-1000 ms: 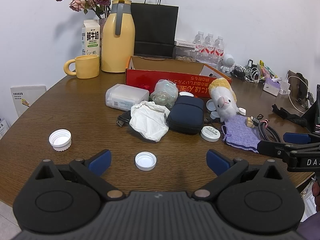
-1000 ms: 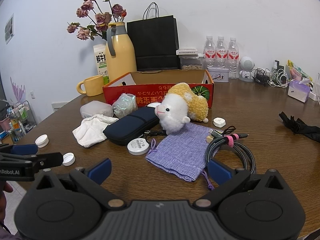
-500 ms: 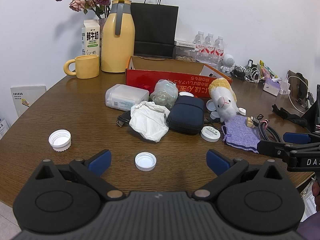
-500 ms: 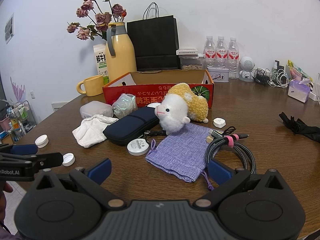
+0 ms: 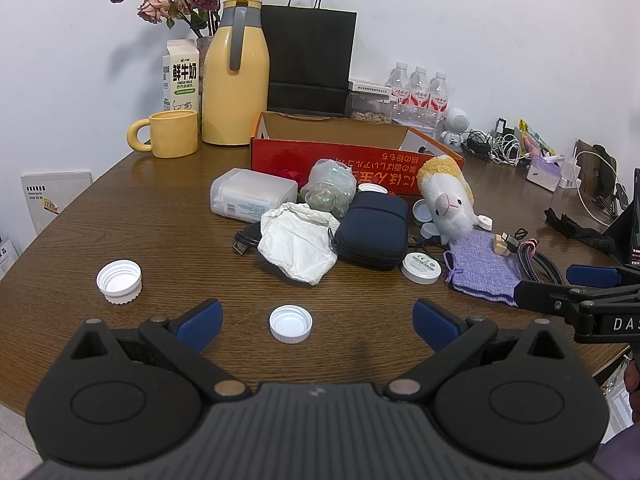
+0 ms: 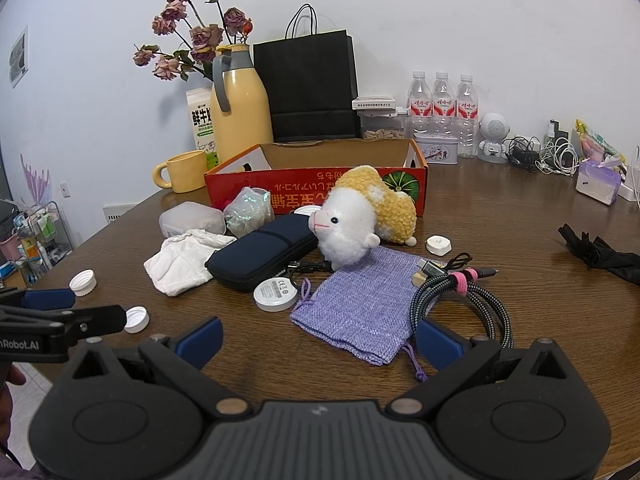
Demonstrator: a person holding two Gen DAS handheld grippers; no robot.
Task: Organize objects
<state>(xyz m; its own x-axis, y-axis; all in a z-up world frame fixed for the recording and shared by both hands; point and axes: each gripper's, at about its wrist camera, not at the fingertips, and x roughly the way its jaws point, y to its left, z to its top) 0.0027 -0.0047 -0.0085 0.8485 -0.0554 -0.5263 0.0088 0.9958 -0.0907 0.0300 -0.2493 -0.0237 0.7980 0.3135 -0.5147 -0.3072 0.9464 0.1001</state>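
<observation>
- The worktop [image 5: 140,208] is brown wood, and many things lie on it.
- The red box [image 6: 316,196] stands open at the far middle, in front of the black bag [image 6: 308,84].
- The left tongs [image 5: 316,322] are wide open and hold nothing; a small white cap [image 5: 291,323] lies on the worktop between the fingers.
- The right tongs [image 6: 318,338] are also wide open and empty, near the purple pouch [image 6: 360,300].
- The navy case [image 6: 260,256] lies left of the plush sheep [image 6: 360,224], whose head rests on the far edge of the pouch.
- The white cloth [image 5: 296,244] is just left of the case.
- The cable [image 6: 460,296] is coiled right of the pouch.
- A bigger cap [image 5: 119,282] lies apart at the near left.
</observation>
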